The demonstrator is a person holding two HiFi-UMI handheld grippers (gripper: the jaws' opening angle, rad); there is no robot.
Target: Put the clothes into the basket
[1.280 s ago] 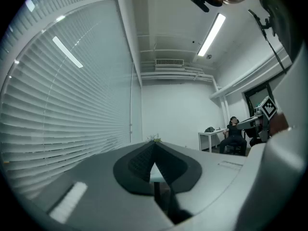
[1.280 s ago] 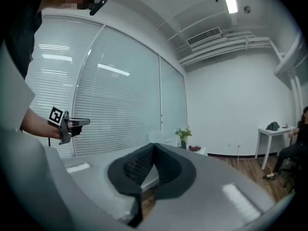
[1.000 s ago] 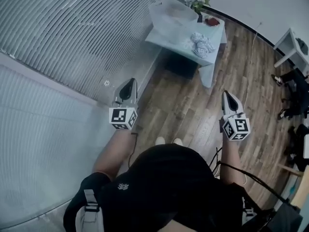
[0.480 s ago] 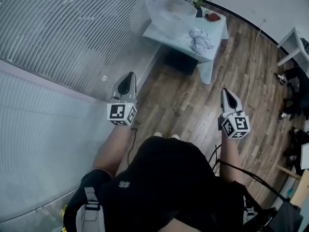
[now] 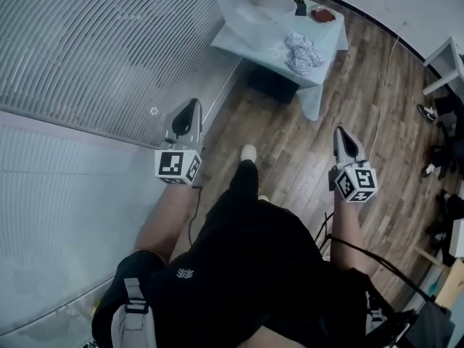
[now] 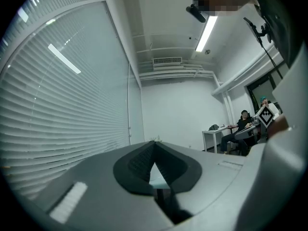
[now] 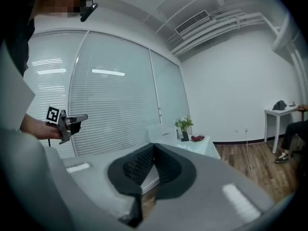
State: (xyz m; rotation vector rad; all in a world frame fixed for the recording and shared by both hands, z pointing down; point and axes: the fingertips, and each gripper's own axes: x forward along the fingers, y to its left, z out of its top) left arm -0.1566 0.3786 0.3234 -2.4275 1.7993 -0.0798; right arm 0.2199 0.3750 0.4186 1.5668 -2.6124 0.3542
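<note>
Head view: you have taken a step since a second ago. One shoe [image 5: 248,153] now leads where both sat level beneath you, and the table [image 5: 330,36] has drifted slightly in frame. The crumpled clothes [image 5: 301,51] lie on that table, just beside the translucent basket [image 5: 246,9] and well apart from both tools. Your left gripper [image 5: 190,107] and right gripper [image 5: 341,133] are held out front, carrying nothing. Left gripper view: jaws together and empty, with blinds and a white wall ahead. Right gripper view: jaws pressed together and empty, with the table, flowers [image 7: 184,124] and red dish [image 7: 197,138] ahead. Reading: this is approach only. No garment is taken yet, so close the remaining floor before opening either tool.
</note>
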